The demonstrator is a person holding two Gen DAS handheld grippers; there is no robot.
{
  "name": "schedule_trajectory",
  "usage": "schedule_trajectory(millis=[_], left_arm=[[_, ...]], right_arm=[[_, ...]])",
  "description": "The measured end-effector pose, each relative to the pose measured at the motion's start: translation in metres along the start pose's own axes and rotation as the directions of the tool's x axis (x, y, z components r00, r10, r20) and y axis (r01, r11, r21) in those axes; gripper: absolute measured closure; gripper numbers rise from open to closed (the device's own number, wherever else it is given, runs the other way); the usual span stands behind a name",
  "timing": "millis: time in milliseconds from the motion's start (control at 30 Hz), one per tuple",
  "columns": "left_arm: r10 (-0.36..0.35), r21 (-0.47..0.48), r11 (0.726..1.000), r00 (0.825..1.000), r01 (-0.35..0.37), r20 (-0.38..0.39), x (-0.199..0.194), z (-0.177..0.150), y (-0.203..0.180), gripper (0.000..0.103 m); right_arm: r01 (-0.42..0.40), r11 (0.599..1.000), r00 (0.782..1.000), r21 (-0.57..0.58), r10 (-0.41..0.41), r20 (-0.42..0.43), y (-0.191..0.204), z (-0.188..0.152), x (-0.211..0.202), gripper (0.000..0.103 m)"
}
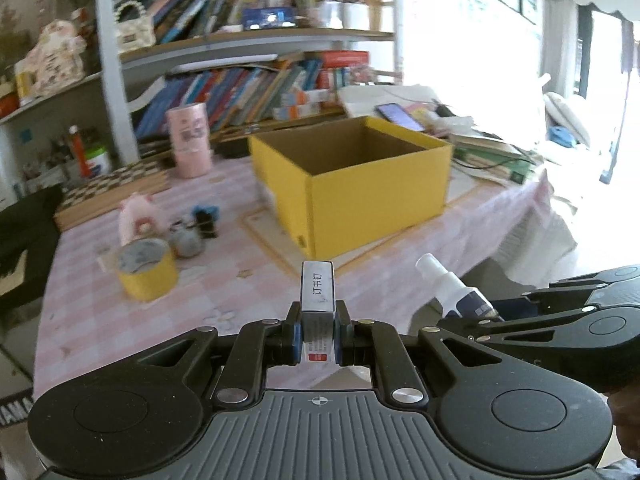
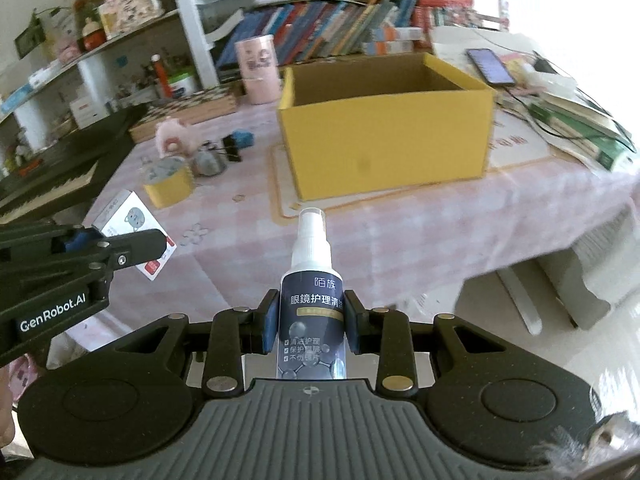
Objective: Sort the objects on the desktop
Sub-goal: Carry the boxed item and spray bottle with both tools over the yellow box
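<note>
1. Left gripper (image 1: 317, 334) fingers clamp a small staple box (image 1: 317, 300); right gripper (image 2: 310, 326) fingers grip a spray bottle (image 2: 310, 280), both just off the worktop (image 2: 240, 264) edge, short of the yellow box (image 2: 384, 128).
2. Bare cloth up to the box.
3. Tape roll (image 2: 168, 180) sits left of it.

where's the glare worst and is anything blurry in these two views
Left wrist view: the window side at right is blown out white, and the yellow box and tape roll are smeared with motion blur, while the small box in the gripper stays sharp. Right wrist view: glare washes out the upper right and the floor, the shelves bow from fisheye distortion, and the spray bottle label reads clearly.
</note>
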State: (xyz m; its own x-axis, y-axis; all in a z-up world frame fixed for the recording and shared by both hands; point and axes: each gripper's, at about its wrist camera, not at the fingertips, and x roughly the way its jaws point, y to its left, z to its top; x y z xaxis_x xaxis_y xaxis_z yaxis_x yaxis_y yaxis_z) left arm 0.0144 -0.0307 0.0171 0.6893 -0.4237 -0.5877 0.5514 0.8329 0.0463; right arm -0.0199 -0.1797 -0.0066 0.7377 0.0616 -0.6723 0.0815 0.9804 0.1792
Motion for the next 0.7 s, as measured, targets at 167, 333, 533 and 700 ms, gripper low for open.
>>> schedule_trajectory(millis=[167,333,533,700], left_arm=[[-0.065,0.052,0.997,0.998,0.064,0.004,0.003,0.002,-0.019,0.09],[-0.1,0.069,0.993,0.995,0.099,0.008,0.007,0.004,-0.03,0.09],[-0.149,0.104,0.983,0.989,0.149,-0.011,0.012,0.004,-0.044,0.09],[-0.154,0.12,0.981,0.988,0.154,-0.008,0.018,0.009,-0.048,0.09]], right_arm=[[0.055,0.998,0.998,0.042,-0.055,0.013,-0.015,-0.008,-0.015,0.073],[0.089,0.994,0.996,0.07,-0.09,0.011,-0.026,-0.014,-0.023,0.073],[0.12,0.986,0.993,0.112,-0.121,0.001,-0.038,-0.022,-0.028,0.073],[0.128,0.983,0.992,0.133,-0.129,-0.004,-0.048,-0.018,-0.026,0.073]])
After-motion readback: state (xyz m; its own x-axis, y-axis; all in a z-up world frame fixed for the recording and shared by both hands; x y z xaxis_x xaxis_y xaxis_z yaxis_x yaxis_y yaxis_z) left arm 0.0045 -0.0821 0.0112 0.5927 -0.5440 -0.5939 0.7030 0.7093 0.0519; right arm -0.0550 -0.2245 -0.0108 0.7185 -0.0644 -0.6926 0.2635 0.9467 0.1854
